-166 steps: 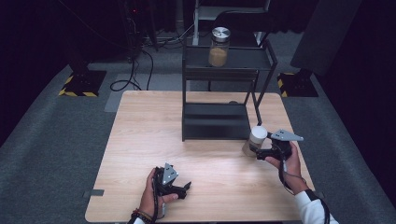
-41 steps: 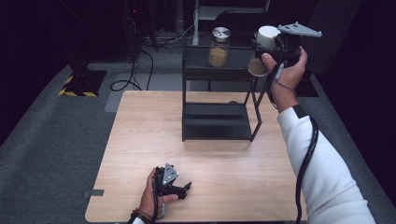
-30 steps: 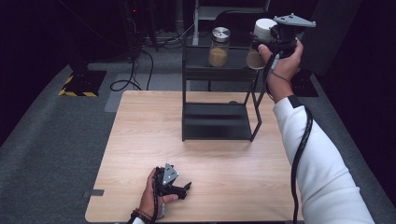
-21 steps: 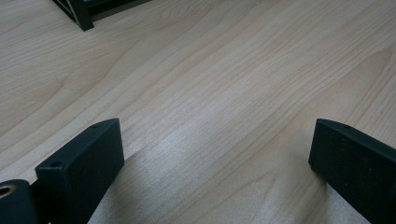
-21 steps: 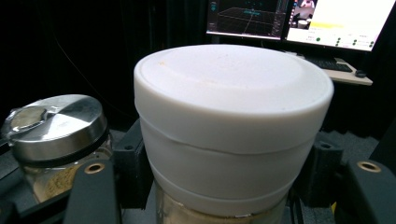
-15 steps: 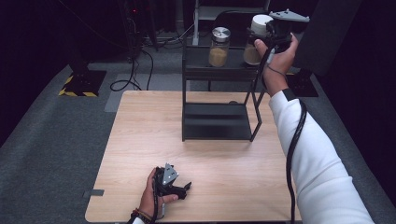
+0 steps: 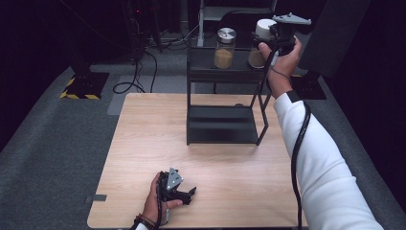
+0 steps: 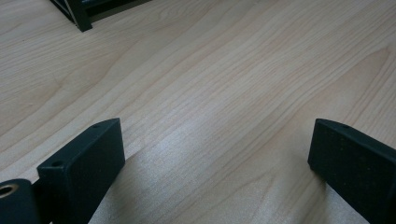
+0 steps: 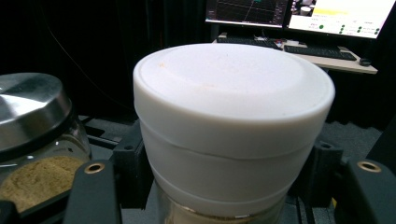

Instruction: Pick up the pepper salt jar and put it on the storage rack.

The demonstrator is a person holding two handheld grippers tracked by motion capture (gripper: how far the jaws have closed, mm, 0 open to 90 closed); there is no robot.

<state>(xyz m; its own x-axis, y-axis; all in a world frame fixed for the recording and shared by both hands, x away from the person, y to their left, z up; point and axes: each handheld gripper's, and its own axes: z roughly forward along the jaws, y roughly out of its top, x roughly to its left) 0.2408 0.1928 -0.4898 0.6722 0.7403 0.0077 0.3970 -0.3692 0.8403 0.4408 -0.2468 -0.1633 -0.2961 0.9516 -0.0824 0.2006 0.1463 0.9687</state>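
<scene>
— Beneath the black shelf rack [image 7: 225, 112], what does the surface look like?
— Pale wood-grain worktop [image 7: 143, 143], standing on grey carpet [image 7: 48, 143] in a dark room; behind the rack, monitors [image 9: 299, 14] and a keyboard [image 9: 317, 49] sit on a desk.

— What stands on the rack?
— On its top tier, a steel-lidded jar [image 7: 224, 48] of tan powder. Just beside it, toward the rack's right end, is the white-capped jar [image 7: 261, 43].

— And that jar itself?
— Broad, smooth white cap [image 9: 233, 116], clear glass below, tan contents. The right gripper [image 7: 268, 40] has its fingers [image 9: 91, 191] closed around it just under the cap, at the level of the top tier; whether its base touches the tier cannot be told.

— The other hand?
— Well in front of the rack, near the worktop's front edge, the left gripper [image 7: 189, 191] rests low, fingers [image 8: 84, 163] spread wide with bare wood between them.
</scene>
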